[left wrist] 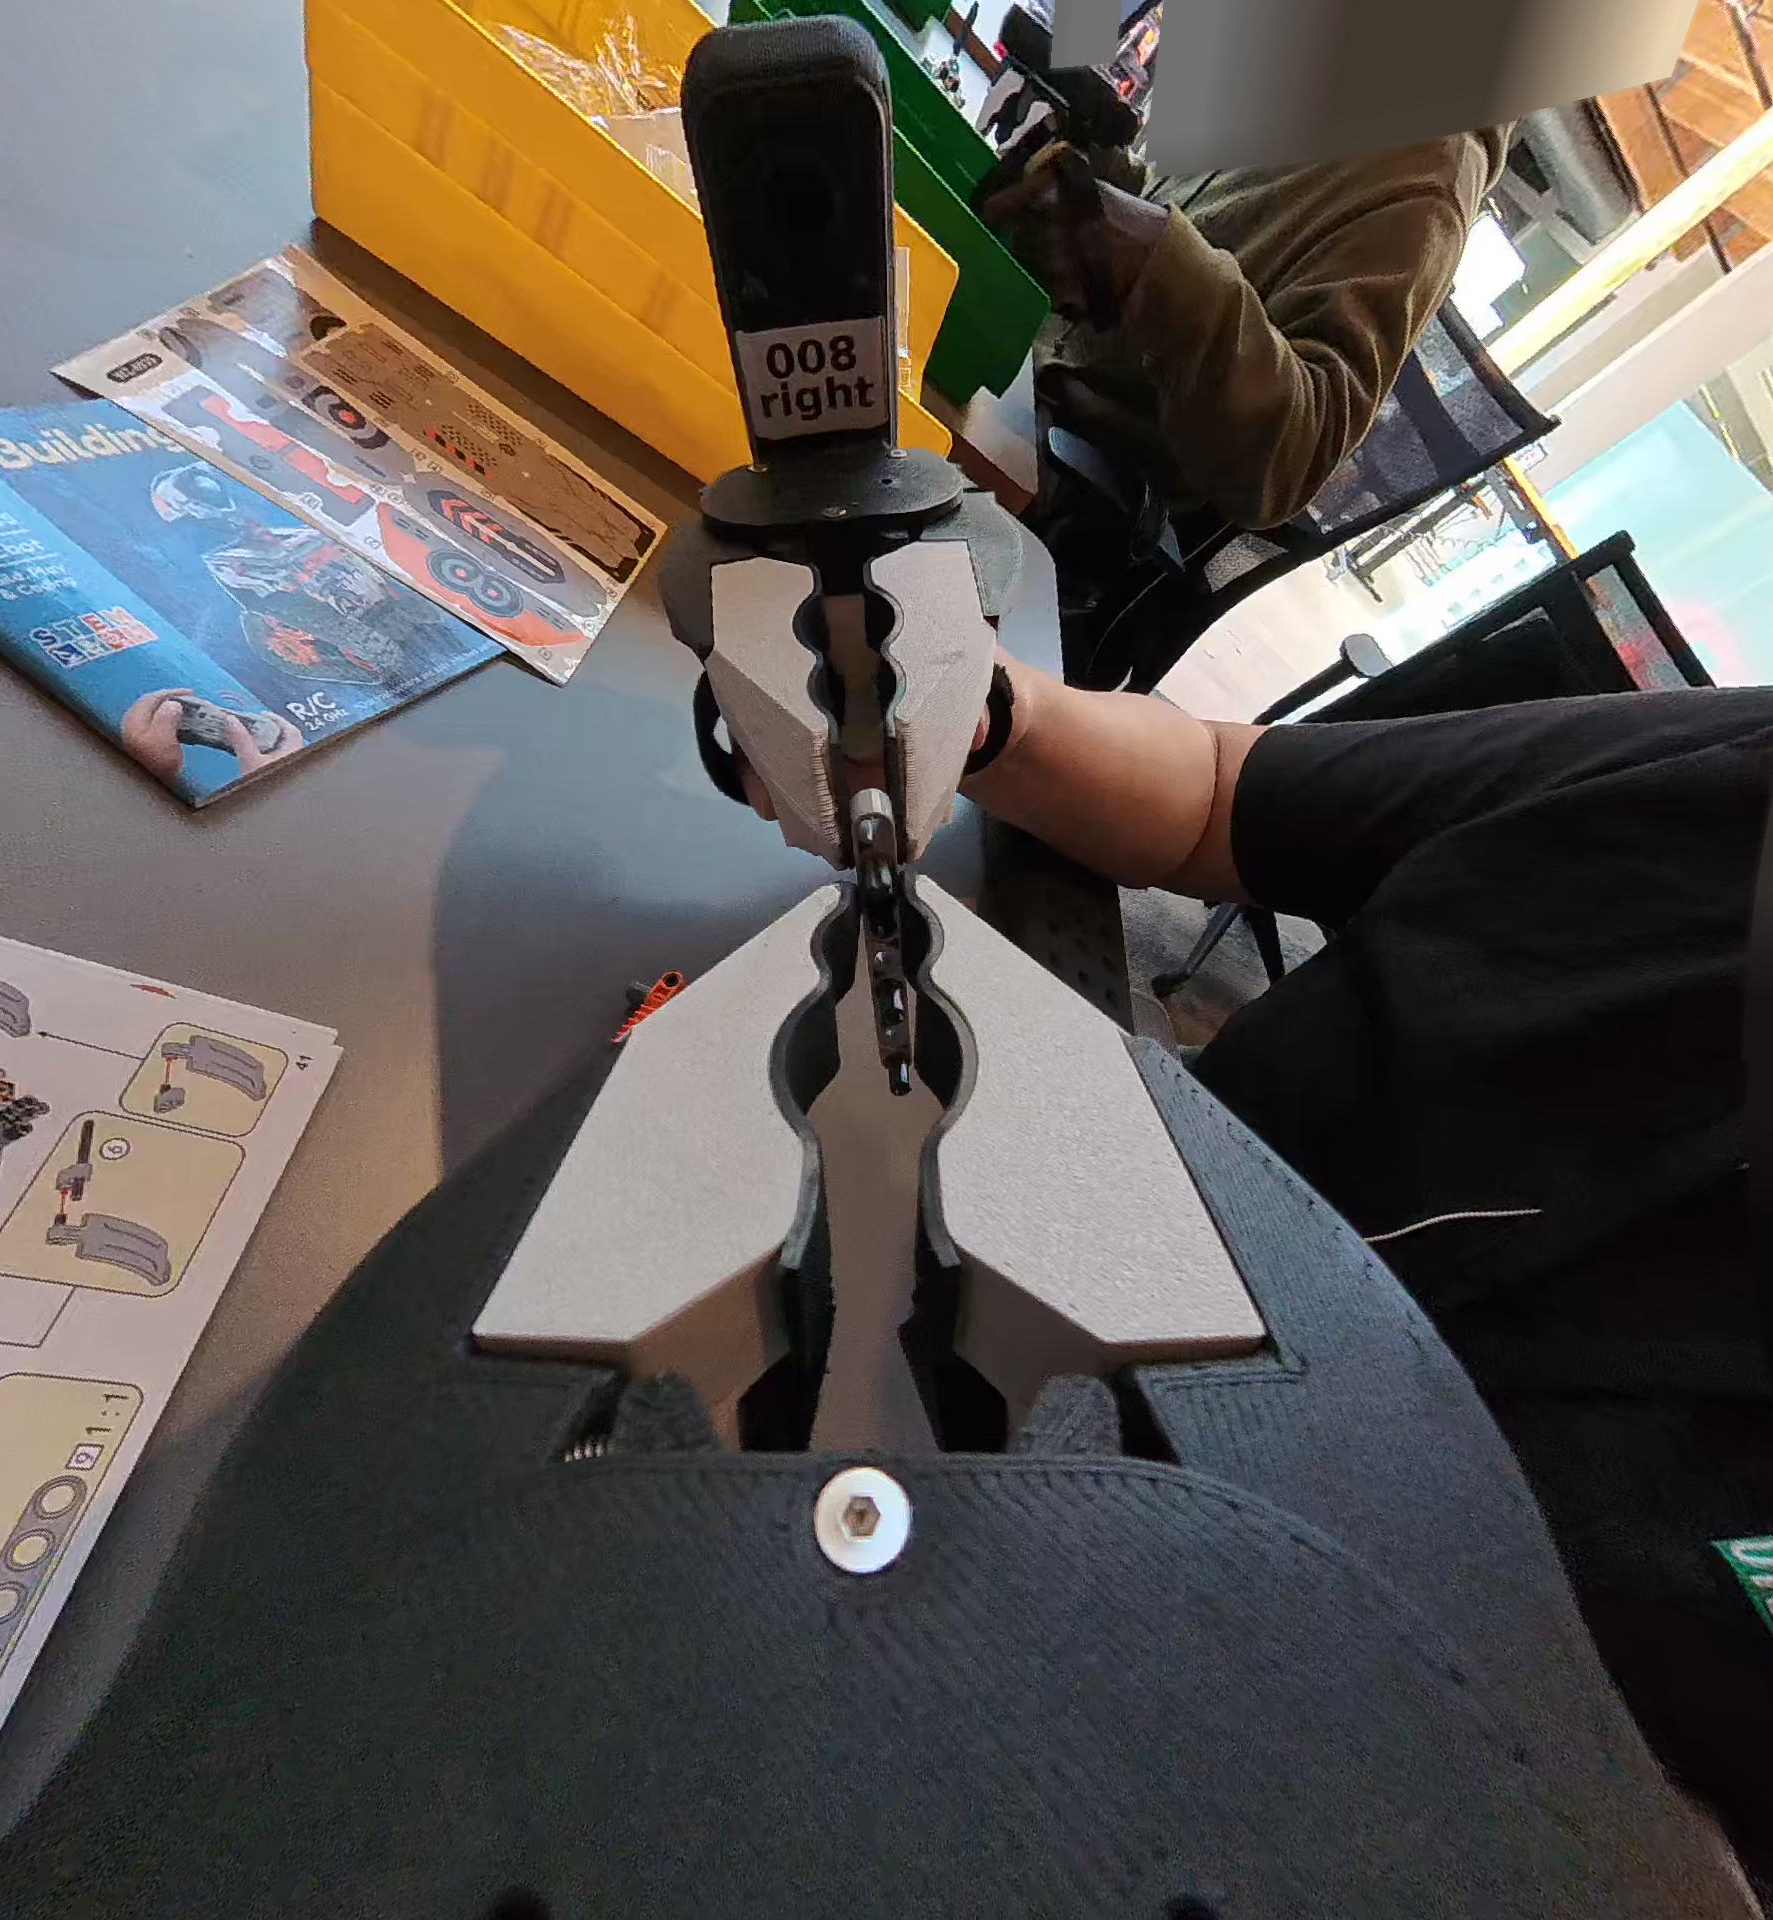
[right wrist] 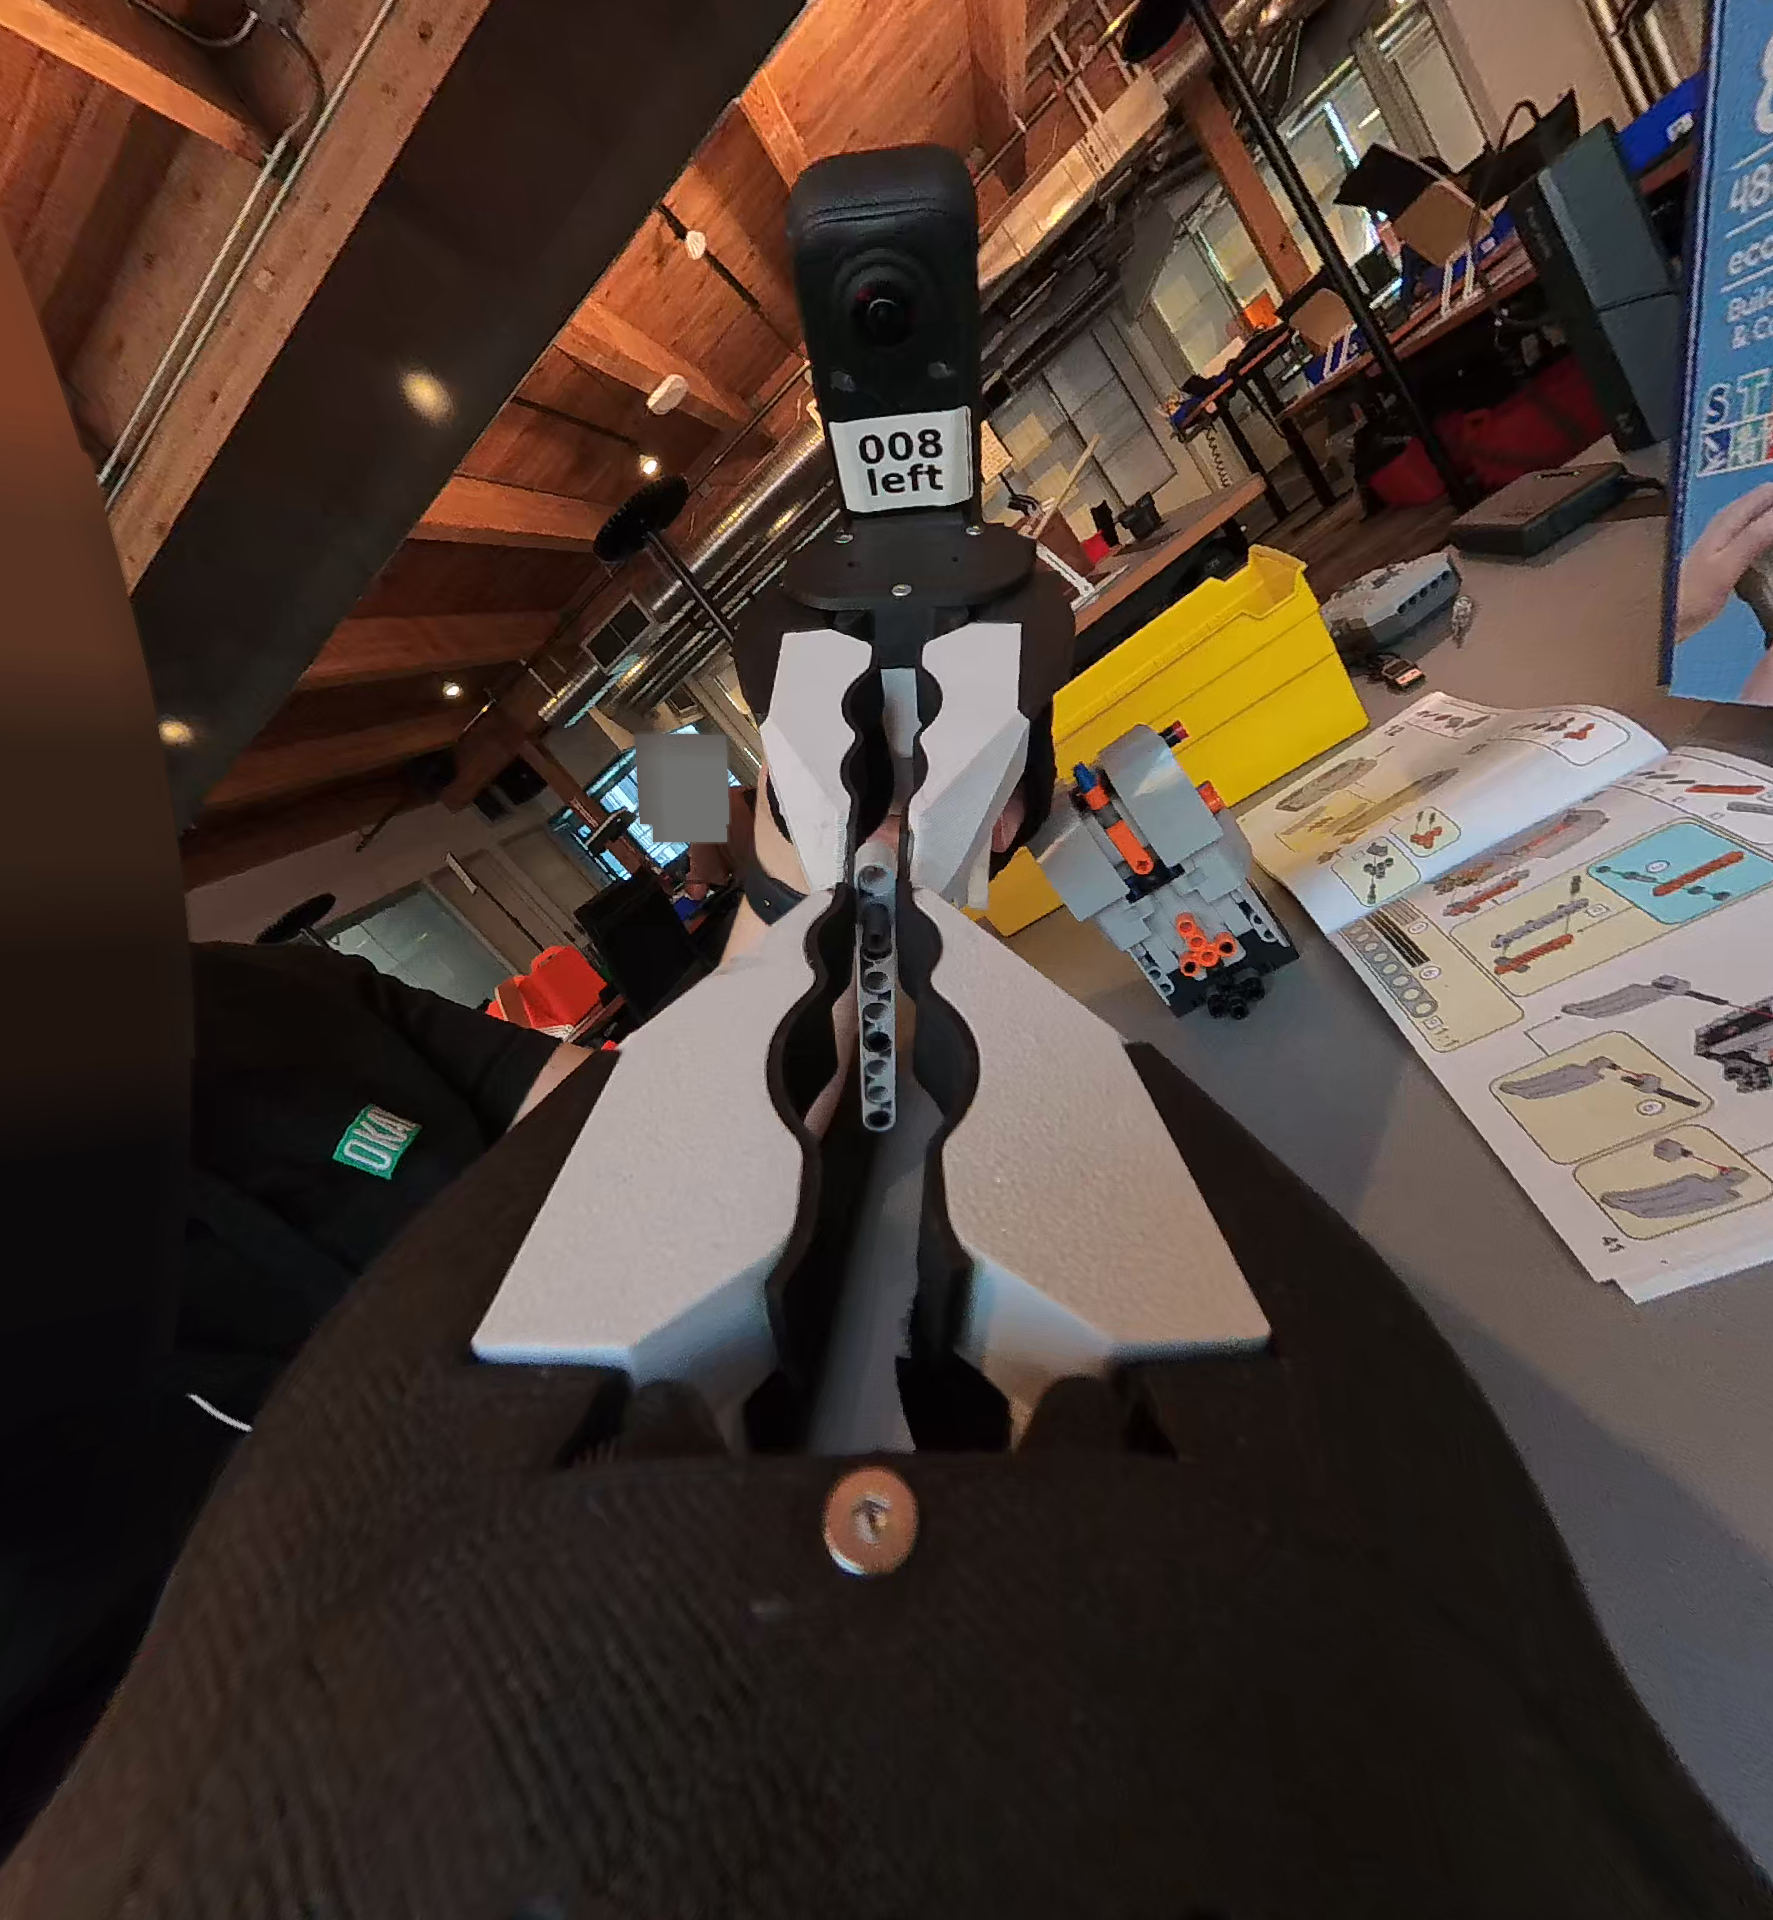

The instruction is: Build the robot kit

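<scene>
A grey studless beam with holes (left wrist: 887, 997) spans between my two grippers, which face each other tip to tip above the dark table (left wrist: 238, 831). My left gripper (left wrist: 877, 899) is shut on one end of it. My right gripper (left wrist: 866, 847) is shut on the other end, held by a bare forearm (left wrist: 1100, 790). In the right wrist view the beam (right wrist: 875, 1039) lies between my right gripper's (right wrist: 877, 906) fingers and reaches into the left gripper (right wrist: 877, 878) opposite. Black pins sit in some of its holes.
An open instruction manual (left wrist: 82, 1247) (right wrist: 1588, 935), a blue booklet (left wrist: 165, 603), a sticker sheet (left wrist: 373, 457), a yellow bin (left wrist: 570, 208) (right wrist: 1225, 665) and a green bin (left wrist: 965, 239) lie around. An orange pin (left wrist: 648, 1003) lies on the table. A part-built grey model (right wrist: 1162, 873) and a blue box (right wrist: 1765, 364) stand right. My left and right fingertips are right by each other.
</scene>
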